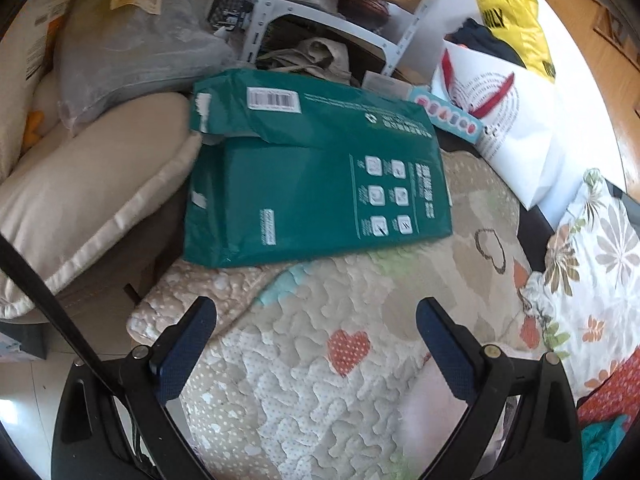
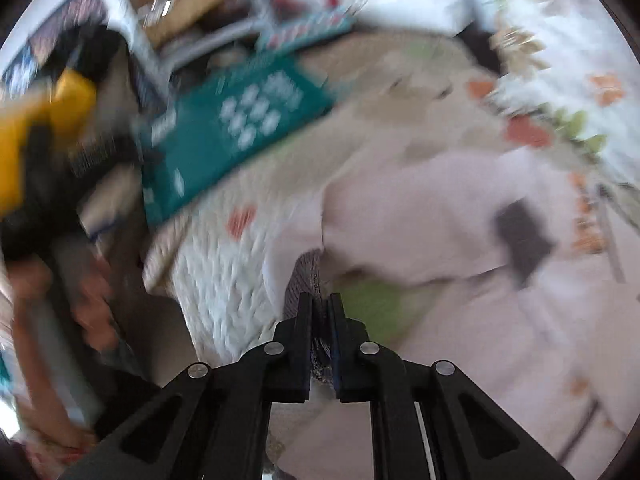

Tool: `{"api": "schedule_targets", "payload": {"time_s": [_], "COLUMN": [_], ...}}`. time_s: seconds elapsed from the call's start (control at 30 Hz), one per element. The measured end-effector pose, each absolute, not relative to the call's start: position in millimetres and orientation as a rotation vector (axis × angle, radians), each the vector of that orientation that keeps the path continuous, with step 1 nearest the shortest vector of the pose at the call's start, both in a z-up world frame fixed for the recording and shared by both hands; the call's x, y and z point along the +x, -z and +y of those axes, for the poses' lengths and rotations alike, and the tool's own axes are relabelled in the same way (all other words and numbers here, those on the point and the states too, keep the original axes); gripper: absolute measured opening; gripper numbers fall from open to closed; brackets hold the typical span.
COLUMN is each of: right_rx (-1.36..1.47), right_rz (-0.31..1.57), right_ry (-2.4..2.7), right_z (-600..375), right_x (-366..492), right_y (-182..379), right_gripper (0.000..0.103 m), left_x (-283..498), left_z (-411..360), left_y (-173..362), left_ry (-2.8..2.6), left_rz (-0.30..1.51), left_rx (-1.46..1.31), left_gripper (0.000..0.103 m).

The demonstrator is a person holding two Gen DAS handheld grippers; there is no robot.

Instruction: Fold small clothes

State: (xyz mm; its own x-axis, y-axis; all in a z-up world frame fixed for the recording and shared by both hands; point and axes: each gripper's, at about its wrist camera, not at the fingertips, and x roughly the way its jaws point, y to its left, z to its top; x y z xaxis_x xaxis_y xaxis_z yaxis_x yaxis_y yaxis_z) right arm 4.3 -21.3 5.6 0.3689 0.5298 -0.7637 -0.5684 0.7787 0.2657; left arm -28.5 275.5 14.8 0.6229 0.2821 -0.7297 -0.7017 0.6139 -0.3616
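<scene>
Right wrist view: the right gripper (image 2: 320, 304) pinches a pale pink garment (image 2: 400, 216) by its ribbed edge over a quilt (image 2: 224, 276). The left gripper (image 1: 316, 316) hangs spread above it, empty, near a green package (image 1: 312, 184)

Left gripper (image 1: 316, 312) hangs over the quilted cover (image 1: 304, 380) with its jaws wide apart and nothing between them, fingers (image 1: 188, 344) just above the dotted patchwork. Taking the big green package (image 1: 312, 184) as the landmark: it lies flat on the far end of the cover. A beige cushion (image 1: 92, 208) sits to its left, a white paper bag (image 1: 516, 120) to its right, a grey metal rack (image 1: 276, 8) behind it. A floral pillow (image 1: 596, 272) lies further right, below the bag.
</scene>
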Motion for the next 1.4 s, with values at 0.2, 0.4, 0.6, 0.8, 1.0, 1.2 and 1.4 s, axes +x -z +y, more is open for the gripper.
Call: {"api": "schedule_targets", "payload": {"time_s": [0.2, 0.4, 0.6, 0.8, 1.0, 1.2, 1.4], "right_rx": [0.112, 0.182, 0.24, 0.299, 0.271, 0.285, 0.217], "right_rz": [0.888, 1.017, 1.075, 0.973, 1.01, 1.103, 1.082], "right_ry": [-0.429, -0.006, 0.167, 0.212, 0.166, 0.129, 0.361], "right_z": [-172.4, -327.2, -391.0, -421.4, -415.6, -418.2, -460.2], "right_x": [32.8, 62.0, 59.8, 38.0, 70.3, 102.3, 100.5], "right_y": [-67.9, -25.4, 19.9, 1.7, 22.2, 59.6, 61.4], "right_gripper": [0.008, 0.008, 0.026, 0.046, 0.064, 0.009, 0.005], "left_x": [-11.1, 11.9, 25.7, 31.8, 36.8, 41.8, 51.4], "left_z": [238.9, 186.8, 145.7, 126.4, 102.1, 81.0, 65.6], "left_y": [-11.2, -7.9, -1.0, 5.5, 18.0, 20.6, 22.8], "left_ry": [-0.53, -0.423, -0.331, -0.3, -0.252, -0.221, -0.191], "left_rz": [0.72, 0.772, 0.819, 0.847, 0.891, 0.903, 0.91], "left_rx": [-0.615, -0.483, -0.4, -0.364, -0.331, -0.272, -0.25], "left_gripper": [0.1, 0.1, 0.1, 0.1, 0.1, 0.1, 0.1]}}
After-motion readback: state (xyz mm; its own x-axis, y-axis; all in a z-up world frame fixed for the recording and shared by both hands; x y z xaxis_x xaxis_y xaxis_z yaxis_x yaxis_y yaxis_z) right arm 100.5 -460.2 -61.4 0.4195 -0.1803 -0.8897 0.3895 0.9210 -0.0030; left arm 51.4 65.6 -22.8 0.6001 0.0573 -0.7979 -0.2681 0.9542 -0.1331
